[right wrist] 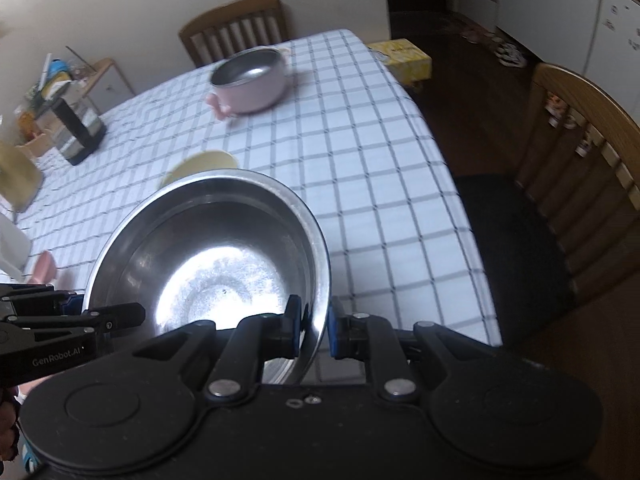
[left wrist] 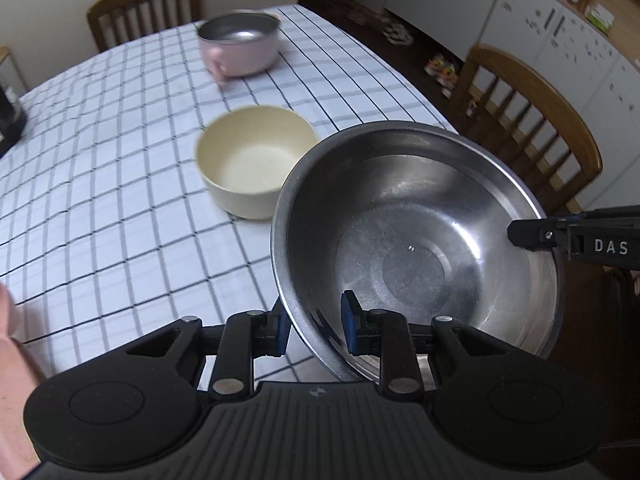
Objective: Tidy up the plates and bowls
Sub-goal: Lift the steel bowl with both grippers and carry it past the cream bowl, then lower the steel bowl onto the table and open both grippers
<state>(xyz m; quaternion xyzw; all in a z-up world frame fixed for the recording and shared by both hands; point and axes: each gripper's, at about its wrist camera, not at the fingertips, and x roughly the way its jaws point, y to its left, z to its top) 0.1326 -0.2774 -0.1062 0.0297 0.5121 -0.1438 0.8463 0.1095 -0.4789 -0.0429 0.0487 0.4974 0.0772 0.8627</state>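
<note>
Nearest, the left gripper (left wrist: pixel 314 326) is pinching the steel bowl's (left wrist: pixel 416 236) rim at its 7 o'clock, one blue pad (left wrist: pixel 352 320) inside the wall and one outside, fingers narrow on the thin metal. The right gripper (right wrist: pixel 314 330) is clamping the same bowl at its 5 o'clock edge in the right view, fingers likewise narrow on the rim. The bowl is hanging tilted between the two, above the near edge of the checked table (left wrist: pixel 100 200) and partly out past it.

Beyond, at 11 o'clock from the steel bowl, the cream bowl (left wrist: pixel 256 160) is sitting upright and empty on the cloth. Further off at 12, the pink bowl (left wrist: pixel 240 46) with a steel liner is standing near the far edge, a chair (left wrist: pixel 146 10) behind it.

Judging from this, the steel bowl is being carried toward the cream one for nesting. Risks: both grips are holding only thin, slick rim, so uneven pull between the hands could be twisting the bowl free; the tilted lower edge could be clipping the cream bowl and shoving it; a release over the table edge would be dropping it to the floor.
</note>
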